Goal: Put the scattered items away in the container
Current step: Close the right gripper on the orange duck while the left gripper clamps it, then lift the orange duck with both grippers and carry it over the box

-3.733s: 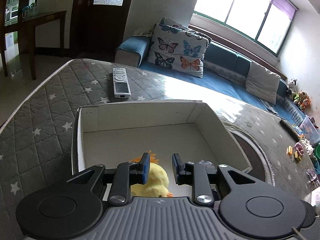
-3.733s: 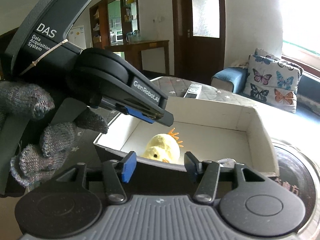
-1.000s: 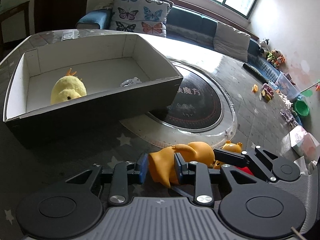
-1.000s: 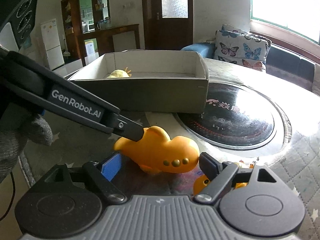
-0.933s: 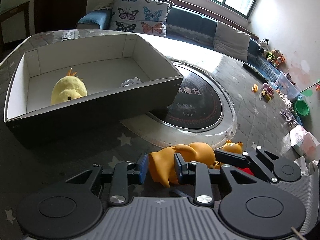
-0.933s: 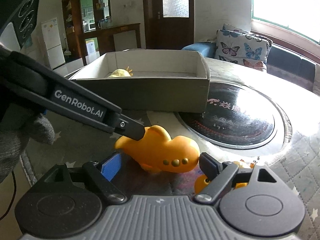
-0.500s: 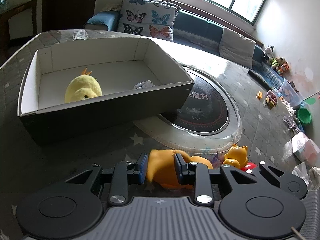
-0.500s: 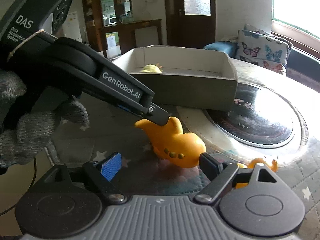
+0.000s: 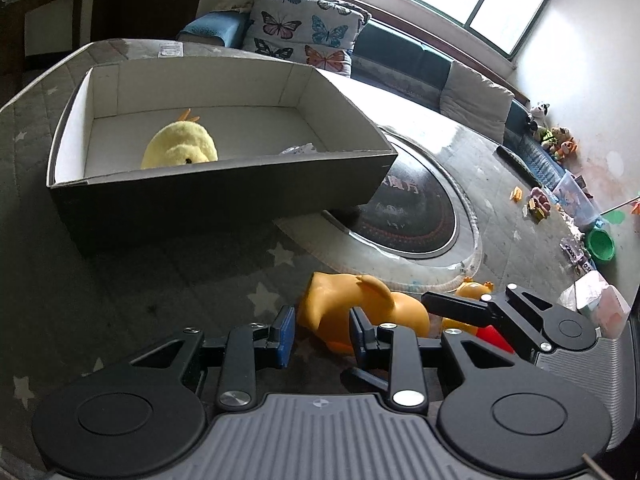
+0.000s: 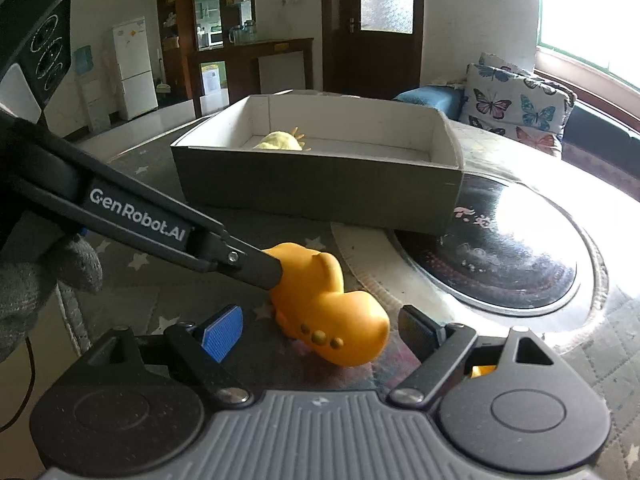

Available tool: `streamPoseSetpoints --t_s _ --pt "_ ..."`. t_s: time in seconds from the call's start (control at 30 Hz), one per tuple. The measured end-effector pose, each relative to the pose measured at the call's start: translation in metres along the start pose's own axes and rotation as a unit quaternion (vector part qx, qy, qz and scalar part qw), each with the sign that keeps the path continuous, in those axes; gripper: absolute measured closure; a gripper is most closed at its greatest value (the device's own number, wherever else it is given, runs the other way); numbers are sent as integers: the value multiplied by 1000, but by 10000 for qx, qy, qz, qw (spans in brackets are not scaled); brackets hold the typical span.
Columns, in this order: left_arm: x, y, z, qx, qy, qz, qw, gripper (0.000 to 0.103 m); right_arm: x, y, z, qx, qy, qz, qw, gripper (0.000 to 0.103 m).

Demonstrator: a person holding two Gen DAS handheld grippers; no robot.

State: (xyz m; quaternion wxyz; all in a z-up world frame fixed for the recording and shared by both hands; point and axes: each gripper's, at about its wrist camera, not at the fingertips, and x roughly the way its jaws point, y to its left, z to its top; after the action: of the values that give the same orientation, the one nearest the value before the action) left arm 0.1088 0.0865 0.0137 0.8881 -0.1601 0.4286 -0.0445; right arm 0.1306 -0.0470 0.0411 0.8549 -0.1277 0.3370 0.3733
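An orange rubber toy point(image 9: 340, 312) point(image 10: 320, 312) lies tilted on the star-patterned table cover, in front of the cardboard box point(image 9: 224, 200) point(image 10: 320, 184). My left gripper point(image 9: 322, 334) is shut on its raised tail end, and one left finger point(image 10: 240, 260) reaches in from the left in the right wrist view. My right gripper point(image 10: 320, 334) stands open around the toy's head end, with neither pad touching it. A yellow plush chick point(image 9: 180, 146) point(image 10: 280, 142) and a small white scrap point(image 9: 298, 149) lie in the box.
A small orange duck point(image 9: 474, 292) and a red piece point(image 9: 490, 336) sit just right of the toy. A round black inlay point(image 9: 412, 208) lies right of the box. A gloved hand point(image 10: 40, 276) holds the left gripper. Beyond are a sofa and floor toys.
The orange toy has swung from lying level to tail-up, turned towards the box, with the left gripper still on it. The right gripper stays open around its head.
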Motion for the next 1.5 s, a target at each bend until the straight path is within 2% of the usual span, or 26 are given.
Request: streamPoseSetpoints --t_s 0.27,0.43,0.57,0.77,0.87,1.23,1.5 --pt "2 7 0 -101 -98 -49 9999 73 -1 4 -2 -106 80 78 9999 20" --pt "3 9 1 -233 -177 -218 9993 73 -2 8 -3 -172 117 107 9997 21" --pt "6 15 3 -445 -218 -365 9981 72 4 5 -1 -37 118 26 9999 31" --pt "8 22 2 -632 -260 -536 9962 69 12 3 -1 27 163 -80 9998 37" --pt "9 21 2 -613 -293 -522 9963 64 12 2 0 45 184 -73 9998 44" --pt "15 27 3 -707 -466 -648 9943 60 17 5 1 84 265 -85 9996 51" --pt "21 38 6 -1019 -509 -861 9898 59 22 4 3 174 325 -111 9993 55"
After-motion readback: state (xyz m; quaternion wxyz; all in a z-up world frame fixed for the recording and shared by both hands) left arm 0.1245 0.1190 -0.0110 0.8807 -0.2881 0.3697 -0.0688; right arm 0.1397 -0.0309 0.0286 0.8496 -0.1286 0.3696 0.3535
